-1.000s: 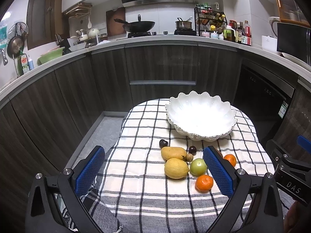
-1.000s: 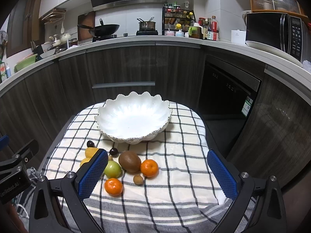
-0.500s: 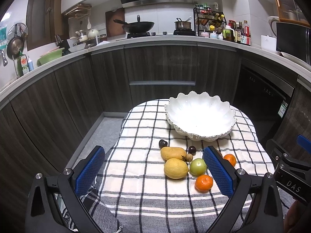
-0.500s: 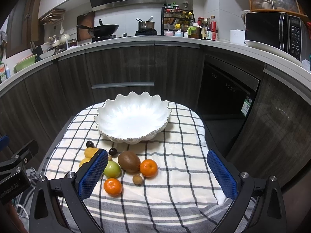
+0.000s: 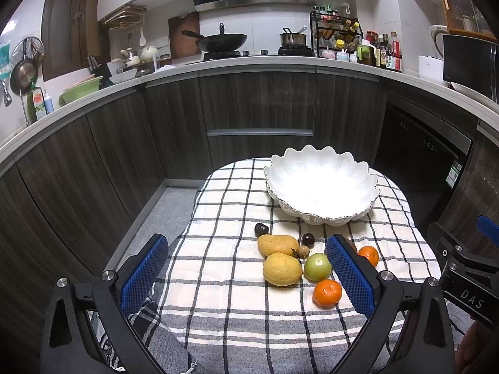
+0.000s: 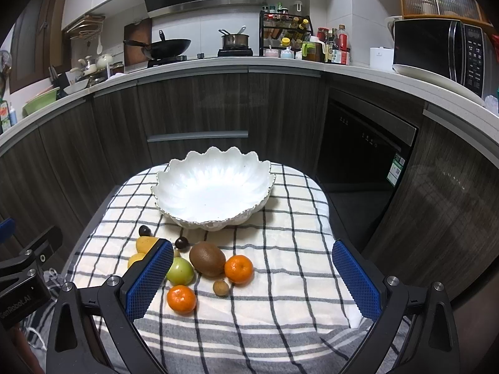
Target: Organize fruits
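Both claws gape wide, empty. The brown oval kiwi point(image 6: 207, 259) lies lower centre, nearer the right claw point(image 6: 252, 280) than the left claw point(image 5: 246, 275).

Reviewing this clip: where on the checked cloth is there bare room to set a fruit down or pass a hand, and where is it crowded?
Free: the cloth's right side, between the white bowl and the near edge, and the left strip beside the mango. Crowded: the cluster in front of the bowl, lemon, green fruit, kiwi and mandarins.
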{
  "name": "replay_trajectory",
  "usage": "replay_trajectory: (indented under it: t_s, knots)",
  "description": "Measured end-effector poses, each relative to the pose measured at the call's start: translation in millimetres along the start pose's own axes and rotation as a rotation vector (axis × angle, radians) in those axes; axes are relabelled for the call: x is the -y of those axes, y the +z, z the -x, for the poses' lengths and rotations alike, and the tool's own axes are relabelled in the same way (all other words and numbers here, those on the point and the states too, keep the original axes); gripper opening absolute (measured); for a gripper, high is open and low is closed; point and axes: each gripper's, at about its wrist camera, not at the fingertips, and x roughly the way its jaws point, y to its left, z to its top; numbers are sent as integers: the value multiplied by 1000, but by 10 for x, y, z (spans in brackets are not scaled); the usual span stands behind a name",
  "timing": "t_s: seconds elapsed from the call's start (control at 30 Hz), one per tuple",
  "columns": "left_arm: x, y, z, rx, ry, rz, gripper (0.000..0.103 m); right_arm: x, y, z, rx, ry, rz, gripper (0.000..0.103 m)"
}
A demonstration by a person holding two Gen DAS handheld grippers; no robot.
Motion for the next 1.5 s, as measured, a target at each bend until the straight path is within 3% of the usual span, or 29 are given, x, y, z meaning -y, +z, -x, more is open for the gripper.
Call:
replay_trajectory:
  t_s: [0.87,1.5]
  knots:
    - [38,-59,-64,-15,2,-12,103,33,-13,0,-5,-2,-4,103]
    - [99,-24,-310,-57,-8,-37,103,19,-54,-304,-53,-16,-9,103]
